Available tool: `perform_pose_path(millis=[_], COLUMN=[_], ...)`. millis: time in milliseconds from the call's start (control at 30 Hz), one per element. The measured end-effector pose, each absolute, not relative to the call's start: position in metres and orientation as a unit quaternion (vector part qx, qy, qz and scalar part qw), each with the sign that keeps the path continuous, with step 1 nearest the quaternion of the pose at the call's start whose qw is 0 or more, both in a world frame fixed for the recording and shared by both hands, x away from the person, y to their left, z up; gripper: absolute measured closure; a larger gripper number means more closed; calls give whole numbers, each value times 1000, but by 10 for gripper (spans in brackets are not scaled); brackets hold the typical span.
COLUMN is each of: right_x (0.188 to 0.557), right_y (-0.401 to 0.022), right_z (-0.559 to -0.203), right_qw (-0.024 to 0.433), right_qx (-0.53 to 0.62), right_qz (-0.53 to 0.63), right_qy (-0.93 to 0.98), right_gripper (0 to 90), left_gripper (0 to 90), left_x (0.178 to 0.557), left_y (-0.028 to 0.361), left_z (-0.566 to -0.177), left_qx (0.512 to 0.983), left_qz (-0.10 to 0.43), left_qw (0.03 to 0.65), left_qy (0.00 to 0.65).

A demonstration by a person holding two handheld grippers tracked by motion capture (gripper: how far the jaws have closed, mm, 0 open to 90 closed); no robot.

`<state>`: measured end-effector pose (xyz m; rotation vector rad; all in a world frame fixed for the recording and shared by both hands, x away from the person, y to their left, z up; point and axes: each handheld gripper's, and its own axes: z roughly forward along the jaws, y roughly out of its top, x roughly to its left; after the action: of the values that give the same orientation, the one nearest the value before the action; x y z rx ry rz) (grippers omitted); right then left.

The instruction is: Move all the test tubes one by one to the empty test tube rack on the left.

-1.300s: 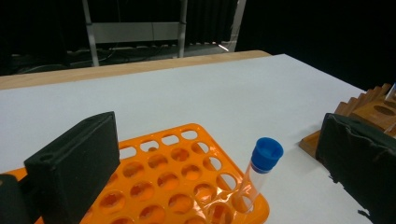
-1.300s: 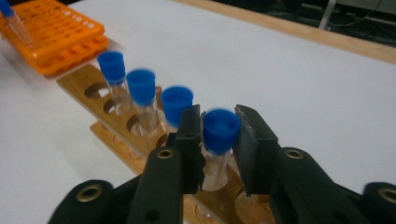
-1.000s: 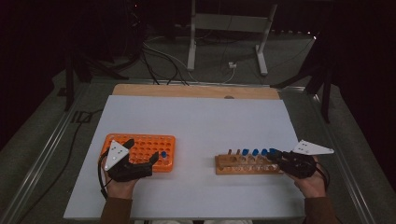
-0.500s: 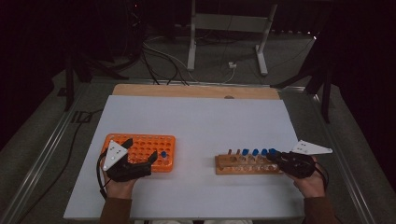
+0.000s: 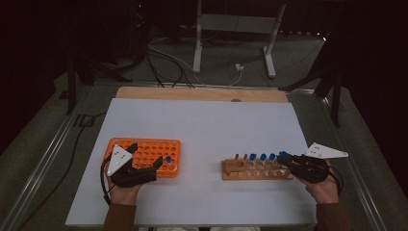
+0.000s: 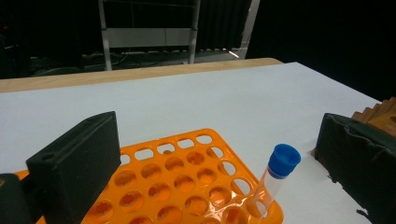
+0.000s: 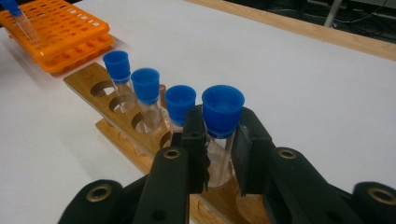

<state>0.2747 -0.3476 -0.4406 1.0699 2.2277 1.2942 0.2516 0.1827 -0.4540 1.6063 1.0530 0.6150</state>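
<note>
The right gripper (image 7: 218, 144) pinches a blue-capped test tube (image 7: 220, 128) standing upright at the near end of the wooden rack (image 7: 88, 81). The orange rack (image 5: 144, 154) lies far to the left, beside the spread-open left gripper (image 5: 153, 166).

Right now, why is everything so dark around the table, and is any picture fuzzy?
High view: the white table is lit while the room behind stays nearly black. Left gripper view: the jaws at the edges look soft; the blue-capped tube in the orange rack is sharper. Right gripper view: the held tube is crisp, slight shine on its glass.
</note>
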Motion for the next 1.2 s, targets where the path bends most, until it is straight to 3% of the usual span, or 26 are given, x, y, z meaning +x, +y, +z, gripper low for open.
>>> perform_pose_path(millis=[1200], right_x=[264], right_y=[-351], right_z=[-391], right_qw=[189], right_qx=[382], right_qz=[495], right_qy=[757], right_gripper=[766], left_gripper=[13], left_x=[253], left_y=[180], left_z=[-456], left_qx=[678], left_qz=[251], left_qw=[532], left_qy=[440])
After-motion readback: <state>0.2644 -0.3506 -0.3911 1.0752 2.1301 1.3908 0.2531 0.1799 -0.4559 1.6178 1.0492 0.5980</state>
